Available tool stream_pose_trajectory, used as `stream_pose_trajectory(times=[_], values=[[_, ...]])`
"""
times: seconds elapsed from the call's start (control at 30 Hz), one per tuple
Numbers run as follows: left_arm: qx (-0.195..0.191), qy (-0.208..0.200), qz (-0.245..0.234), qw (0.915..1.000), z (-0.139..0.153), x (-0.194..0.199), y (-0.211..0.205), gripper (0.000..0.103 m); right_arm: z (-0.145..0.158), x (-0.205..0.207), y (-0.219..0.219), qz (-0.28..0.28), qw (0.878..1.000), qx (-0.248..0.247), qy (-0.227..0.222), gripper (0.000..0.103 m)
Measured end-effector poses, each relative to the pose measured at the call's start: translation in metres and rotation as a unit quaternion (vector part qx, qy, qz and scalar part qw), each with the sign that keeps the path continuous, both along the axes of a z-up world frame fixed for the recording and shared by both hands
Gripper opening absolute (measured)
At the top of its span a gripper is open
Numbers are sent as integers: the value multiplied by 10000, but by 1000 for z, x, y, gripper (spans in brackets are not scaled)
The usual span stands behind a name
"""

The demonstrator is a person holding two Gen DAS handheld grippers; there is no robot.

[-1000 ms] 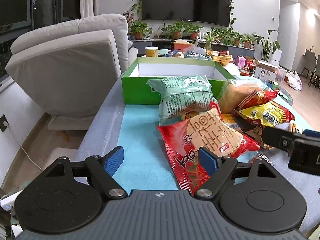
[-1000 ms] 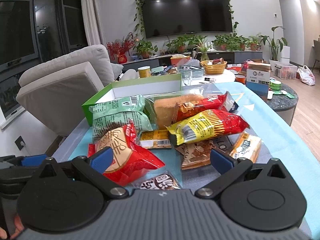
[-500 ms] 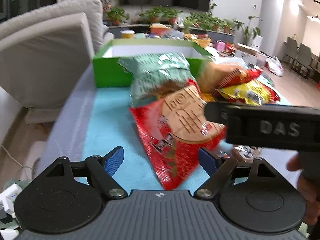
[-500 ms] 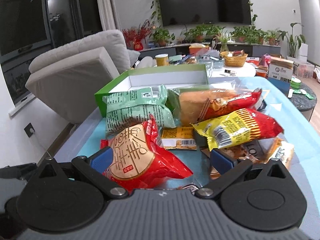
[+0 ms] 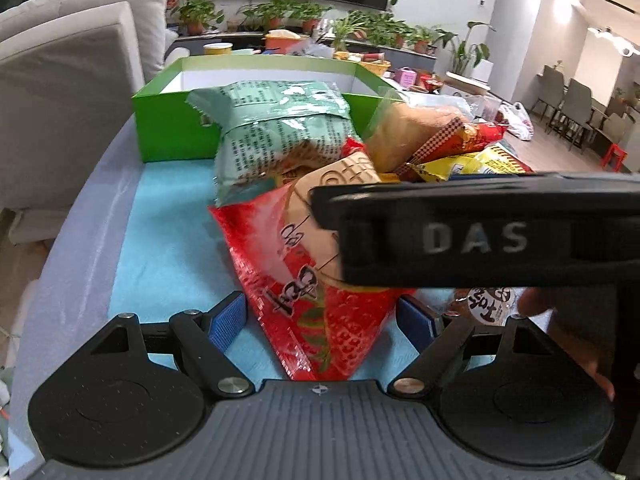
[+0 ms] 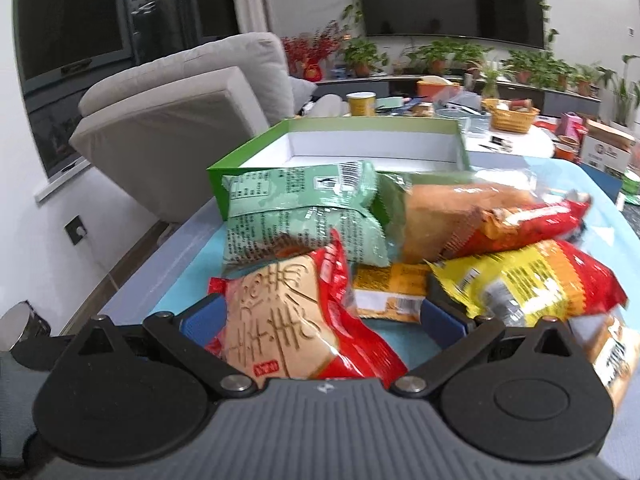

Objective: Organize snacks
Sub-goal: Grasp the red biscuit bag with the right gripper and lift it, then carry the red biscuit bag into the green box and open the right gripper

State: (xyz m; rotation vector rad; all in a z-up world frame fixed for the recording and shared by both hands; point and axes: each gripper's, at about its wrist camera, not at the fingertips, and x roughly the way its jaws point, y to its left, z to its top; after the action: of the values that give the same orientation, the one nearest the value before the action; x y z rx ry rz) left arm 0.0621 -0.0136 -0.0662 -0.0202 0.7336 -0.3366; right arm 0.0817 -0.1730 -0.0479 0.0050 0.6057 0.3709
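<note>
Red crinkly plastic snack pkt w/ round tan cake printed on it (image 6: 296,320) now lies between the spread blue pads of both grippers; 1 s ago both hung back from the pile. Right gripper (image 6: 320,320) has closed in, jaws wide, pkt between them, not pinched. Left gripper (image 5: 320,320) likewise spread round pkt's near corner. Pkt lies on light-blue table mat (image 5: 168,240), overlapped by pale-green printed bag (image 5: 276,132). Green cardboard box w/ white inside (image 6: 400,144) behind, nothing seen inside. Likely 1st pick, box next.
</note>
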Motion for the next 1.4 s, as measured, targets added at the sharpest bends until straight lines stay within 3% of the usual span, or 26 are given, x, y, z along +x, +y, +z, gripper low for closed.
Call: stream_pose_trajectory(times=[0.1, 0.23, 0.53, 0.67, 0.7, 0.8, 1.1, 1.4], values=[[-31, -134, -108, 9998, -3, 3, 0, 79, -9, 10, 4, 210, 9996, -137, 143, 58], [-153, -224, -135, 9995, -4, 4, 5, 75, -14, 12, -1, 247, 9993, 86, 270, 58], [-140, -557, -304, 9979, 7, -7, 2, 57, 5, -8, 0, 204, 9996, 176, 39, 57], [-245, -542, -353, 9976, 14, -12, 2, 53, 11, -11, -4, 171, 9993, 326, 98, 50], [-249, -577, -364, 9974, 16, -14, 1, 52, 13, -11, -4, 205, 9990, 377, 114, 42], [-184, -683, -382, 9968, 22, -20, 0, 51, 17, -15, -5, 155, 9988, 454, 100, 42], [-2, -1386, -383, 9896, 69, -25, 1, 51, 56, -13, 3, 179, 9973, 556, -442, 42], [155, -1813, -190, 9831, 116, 23, 13, 52, 86, 44, 16, 265, 9924, 1086, -525, 42]])
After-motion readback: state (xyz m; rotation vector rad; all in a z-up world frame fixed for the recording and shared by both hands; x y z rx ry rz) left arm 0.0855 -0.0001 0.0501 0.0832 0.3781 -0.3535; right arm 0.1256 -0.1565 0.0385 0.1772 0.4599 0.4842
